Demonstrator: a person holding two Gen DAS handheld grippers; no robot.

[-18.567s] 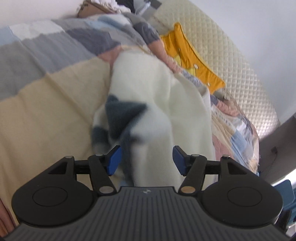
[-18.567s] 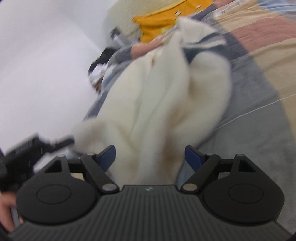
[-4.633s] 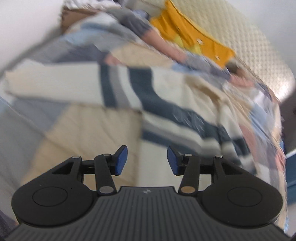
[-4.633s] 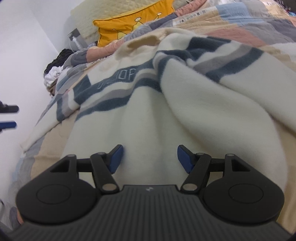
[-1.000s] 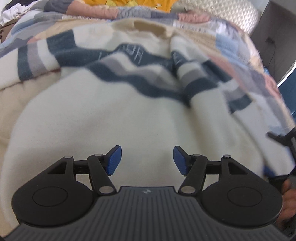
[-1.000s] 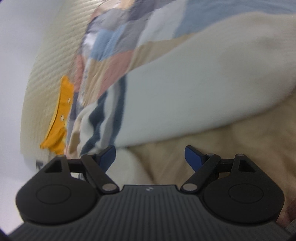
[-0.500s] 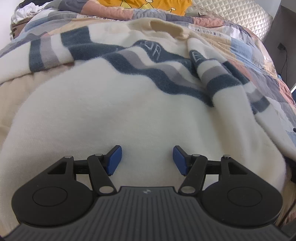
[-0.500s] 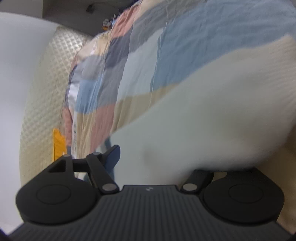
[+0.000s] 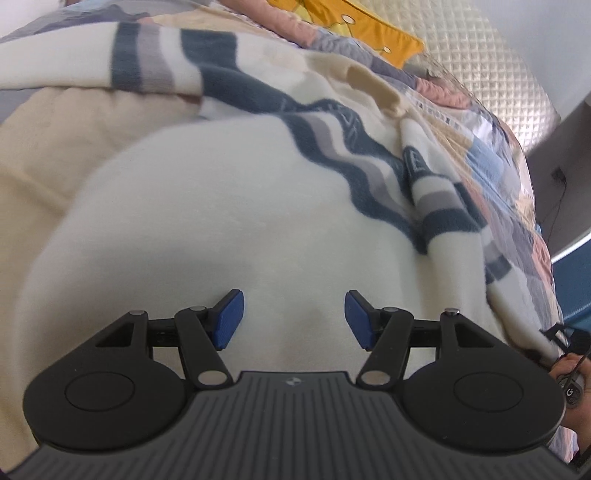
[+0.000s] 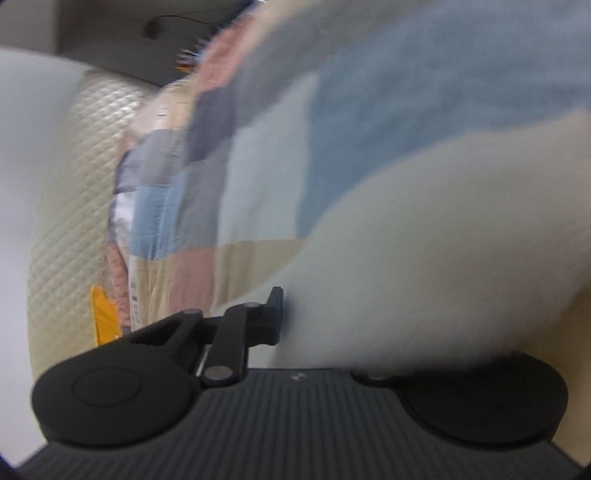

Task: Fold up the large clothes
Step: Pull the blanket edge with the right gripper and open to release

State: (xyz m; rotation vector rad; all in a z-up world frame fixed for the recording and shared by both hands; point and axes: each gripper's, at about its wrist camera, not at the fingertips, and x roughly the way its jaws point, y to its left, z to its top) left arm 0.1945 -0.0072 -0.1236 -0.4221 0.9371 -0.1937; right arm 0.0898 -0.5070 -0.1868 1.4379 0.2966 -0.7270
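Observation:
A cream sweater (image 9: 221, 221) with navy and grey stripes lies spread on the bed. My left gripper (image 9: 293, 321) hovers open just over its plain lower body, and nothing sits between the blue pads (image 9: 229, 319). At the sweater's right edge, the left wrist view shows my right gripper (image 9: 565, 338) and the hand that holds it. In the right wrist view the right gripper (image 10: 295, 321) has its jaws closing on a fold of the cream sweater (image 10: 424, 240). One finger (image 10: 275, 314) presses the cloth; the other is hidden behind it.
A patchwork quilt (image 9: 517, 192) in blue, pink, grey and beige covers the bed (image 10: 258, 147). A yellow cushion (image 9: 369, 33) and a quilted cream headboard (image 9: 498, 74) stand at the far end. A blue object (image 9: 576, 288) and a dark wall lie past the bed's right side.
The right gripper's jaws have come together on the cream cloth, which now covers one finger. The left gripper has shifted and rolled over the sweater, its jaws as wide as before.

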